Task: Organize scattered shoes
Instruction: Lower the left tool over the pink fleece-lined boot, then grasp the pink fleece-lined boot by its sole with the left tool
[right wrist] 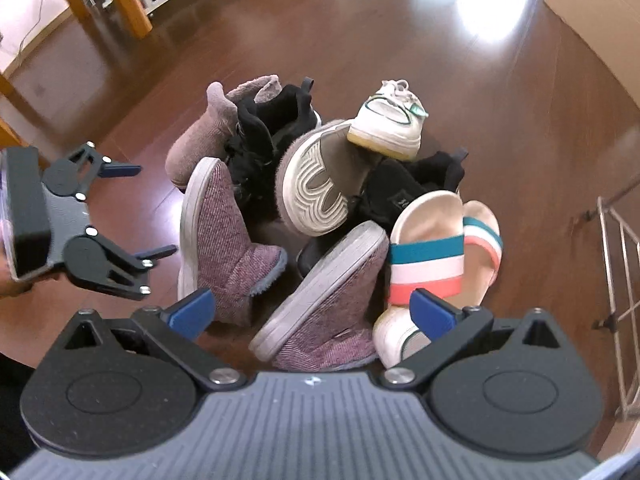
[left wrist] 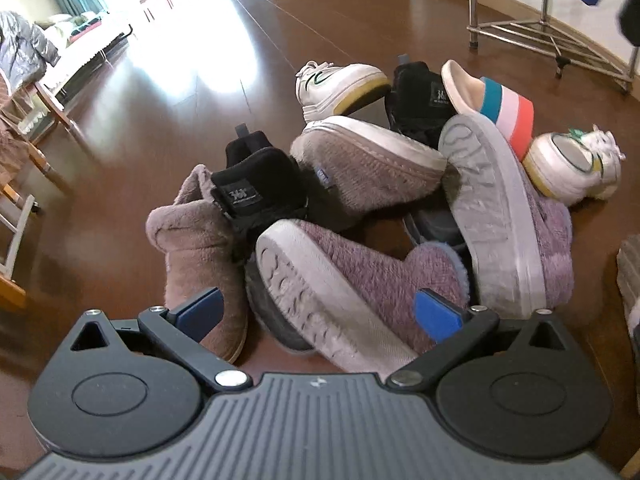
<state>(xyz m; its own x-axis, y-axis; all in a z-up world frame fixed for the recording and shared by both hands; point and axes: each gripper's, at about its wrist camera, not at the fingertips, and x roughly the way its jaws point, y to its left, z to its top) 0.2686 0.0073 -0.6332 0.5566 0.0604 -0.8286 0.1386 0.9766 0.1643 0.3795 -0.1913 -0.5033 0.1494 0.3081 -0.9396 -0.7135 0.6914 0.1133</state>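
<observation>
The shoes lie in one tangled heap (right wrist: 320, 208) on the brown wooden floor (right wrist: 360, 40), with bare floor open all round it. Beyond the heap from the right claw (right wrist: 312, 312) the floor runs clear to wooden furniture legs (right wrist: 132, 4) at the far left; a metal rack (right wrist: 616, 280) stands to its right.

The right claw hangs wide open over the near edge of the heap, holding nothing. Between its blue pads lies a purple knit slipper (right wrist: 320, 320) on its side, sole up-left. Just past its right pad is a striped slide sandal (right wrist: 440, 256), with a white sneaker (right wrist: 396, 336) partly beneath it.

The left claw (left wrist: 320, 312) is likewise spread wide and empty. Another purple slipper (left wrist: 352, 276) lies between its pads, sole turned up, and a pinkish fleece boot (left wrist: 196, 240) sits just ahead of its left pad. Farther ahead are black shoes (left wrist: 260, 188) and a second white sneaker (left wrist: 344, 84).
</observation>
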